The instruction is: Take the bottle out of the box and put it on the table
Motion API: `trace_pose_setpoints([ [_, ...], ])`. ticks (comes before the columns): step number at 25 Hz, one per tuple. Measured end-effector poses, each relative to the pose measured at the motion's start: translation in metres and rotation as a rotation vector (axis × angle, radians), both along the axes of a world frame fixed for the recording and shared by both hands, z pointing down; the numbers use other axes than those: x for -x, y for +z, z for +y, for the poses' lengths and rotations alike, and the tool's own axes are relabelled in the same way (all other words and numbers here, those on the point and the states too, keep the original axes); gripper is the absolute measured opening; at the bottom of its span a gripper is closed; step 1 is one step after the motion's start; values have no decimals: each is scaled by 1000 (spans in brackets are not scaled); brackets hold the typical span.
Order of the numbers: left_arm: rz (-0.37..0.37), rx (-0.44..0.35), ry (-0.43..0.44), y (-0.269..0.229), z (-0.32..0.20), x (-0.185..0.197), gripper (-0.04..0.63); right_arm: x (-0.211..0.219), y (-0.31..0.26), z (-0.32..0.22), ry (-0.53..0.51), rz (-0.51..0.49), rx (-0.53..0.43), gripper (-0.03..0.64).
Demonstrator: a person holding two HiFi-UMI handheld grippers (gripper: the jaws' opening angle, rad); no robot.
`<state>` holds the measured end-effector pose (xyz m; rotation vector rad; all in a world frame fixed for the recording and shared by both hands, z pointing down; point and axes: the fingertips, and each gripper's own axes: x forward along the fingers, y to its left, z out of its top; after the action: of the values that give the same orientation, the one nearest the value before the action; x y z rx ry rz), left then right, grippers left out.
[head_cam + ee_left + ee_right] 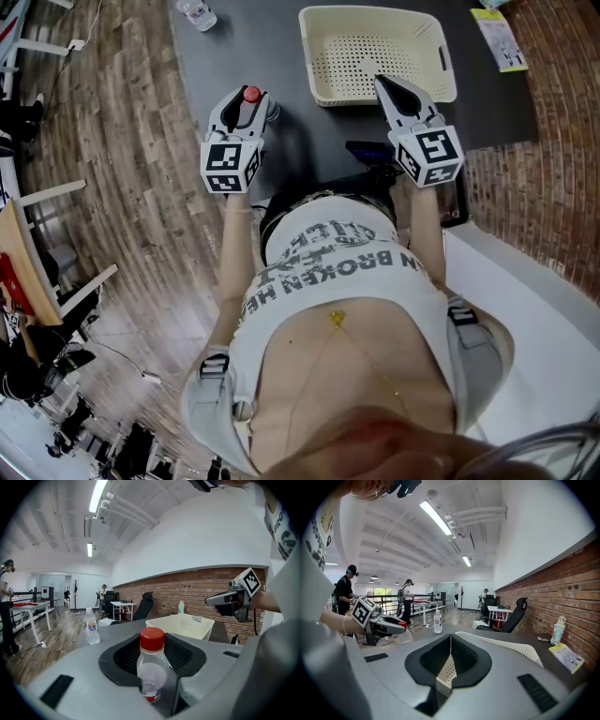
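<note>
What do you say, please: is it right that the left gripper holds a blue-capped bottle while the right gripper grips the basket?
Not quite: the cap is red, not blue, as the left gripper view shows. The left gripper does hold the bottle, and the right gripper grips the basket.

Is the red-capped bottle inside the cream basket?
No, the bottle is held between the jaws of the left gripper, outside and left of the basket.

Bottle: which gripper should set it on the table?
Left. The left gripper holds the red-capped bottle upright, outside the basket and over the table. The right gripper is clamped on the basket's rim.
</note>
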<state>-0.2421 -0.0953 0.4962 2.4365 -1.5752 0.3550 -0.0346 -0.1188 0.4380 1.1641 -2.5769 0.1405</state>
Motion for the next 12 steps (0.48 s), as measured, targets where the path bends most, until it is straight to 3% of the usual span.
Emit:
trace_pose_setpoints([
  [5,45,-27,3,0,3,3,160,2,1,1,-7,-1,1,9],
  [12,51,-32,5,-1,4,4,160,2,2,0,-11,5,9,9],
])
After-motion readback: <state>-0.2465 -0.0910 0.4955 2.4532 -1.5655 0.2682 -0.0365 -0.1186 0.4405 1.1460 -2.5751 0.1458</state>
